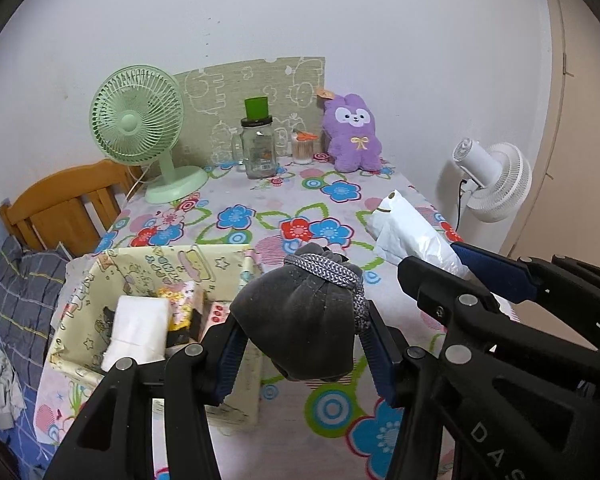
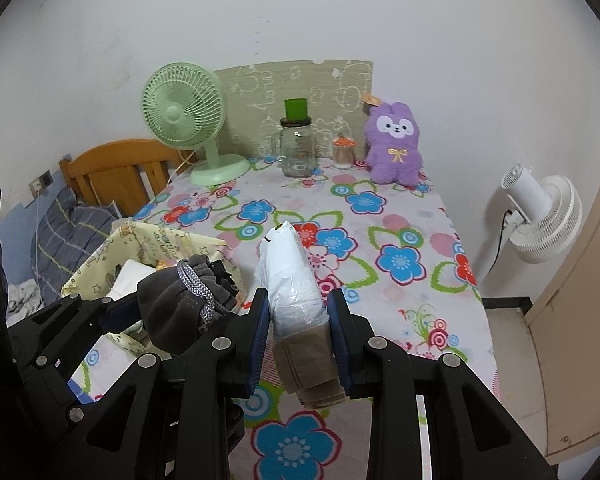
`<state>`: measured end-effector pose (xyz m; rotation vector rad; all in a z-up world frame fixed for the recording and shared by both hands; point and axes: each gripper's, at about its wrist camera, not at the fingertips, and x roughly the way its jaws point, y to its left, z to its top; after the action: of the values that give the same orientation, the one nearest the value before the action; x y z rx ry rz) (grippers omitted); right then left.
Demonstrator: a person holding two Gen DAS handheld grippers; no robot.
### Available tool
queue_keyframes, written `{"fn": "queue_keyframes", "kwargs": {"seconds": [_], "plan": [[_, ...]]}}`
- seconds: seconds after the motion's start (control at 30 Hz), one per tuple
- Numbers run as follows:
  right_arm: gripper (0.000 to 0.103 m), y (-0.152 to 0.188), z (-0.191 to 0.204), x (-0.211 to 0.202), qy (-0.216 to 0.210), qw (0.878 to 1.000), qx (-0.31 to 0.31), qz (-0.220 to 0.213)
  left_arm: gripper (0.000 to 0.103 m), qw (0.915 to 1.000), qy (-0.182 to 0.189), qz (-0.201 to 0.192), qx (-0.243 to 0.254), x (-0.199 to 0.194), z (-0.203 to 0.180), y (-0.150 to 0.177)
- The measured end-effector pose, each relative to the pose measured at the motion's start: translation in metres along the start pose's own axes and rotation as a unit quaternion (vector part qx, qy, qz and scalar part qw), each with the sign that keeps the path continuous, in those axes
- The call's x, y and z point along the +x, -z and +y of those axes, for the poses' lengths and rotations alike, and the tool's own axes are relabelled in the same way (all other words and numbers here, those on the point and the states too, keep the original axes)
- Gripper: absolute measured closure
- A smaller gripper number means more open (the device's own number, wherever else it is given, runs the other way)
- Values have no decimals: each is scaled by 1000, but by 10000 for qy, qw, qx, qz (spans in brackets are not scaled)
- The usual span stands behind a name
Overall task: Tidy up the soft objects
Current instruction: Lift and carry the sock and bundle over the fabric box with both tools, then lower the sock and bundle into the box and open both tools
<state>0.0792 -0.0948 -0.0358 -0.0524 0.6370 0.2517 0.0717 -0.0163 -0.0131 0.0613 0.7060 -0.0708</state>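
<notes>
My left gripper (image 1: 300, 340) is shut on a dark grey drawstring pouch (image 1: 300, 316) with a grey braided cord, held above the table just right of a cream fabric basket (image 1: 96, 280). The pouch also shows in the right wrist view (image 2: 176, 308). My right gripper (image 2: 300, 320) is shut on a white plastic-wrapped bundle (image 2: 288, 272) with a beige cloth end (image 2: 308, 364), held above the floral tablecloth (image 2: 400, 216). The bundle also shows in the left wrist view (image 1: 408, 232). The basket (image 2: 100, 260) holds a white tissue pack (image 1: 140, 328) and small colourful items.
At the table's back stand a green desk fan (image 1: 140, 128), a glass jar with green cap (image 1: 258, 148), a small jar (image 1: 303, 148) and a purple plush rabbit (image 1: 354, 134). A white fan (image 1: 496, 176) is on the right, a wooden chair (image 1: 60, 204) on the left.
</notes>
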Motion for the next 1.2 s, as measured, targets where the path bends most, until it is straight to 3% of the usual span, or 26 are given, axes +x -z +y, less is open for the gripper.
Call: {"fn": "queue_keyframes", "kwargs": {"seconds": [0.57,0.9,1.2], "plan": [[71,-20,54,34,-501,9981,-347,76,48,9994,-297,70,-138,11,57,-1],[71,-19,71,58,-759,9958,-431,284,47,9989,-172,258,-338,27,79,8],[71,-12,77,73,-723,9948,-518,497,44,9976,-42,438,-540,42,86,18]]}}
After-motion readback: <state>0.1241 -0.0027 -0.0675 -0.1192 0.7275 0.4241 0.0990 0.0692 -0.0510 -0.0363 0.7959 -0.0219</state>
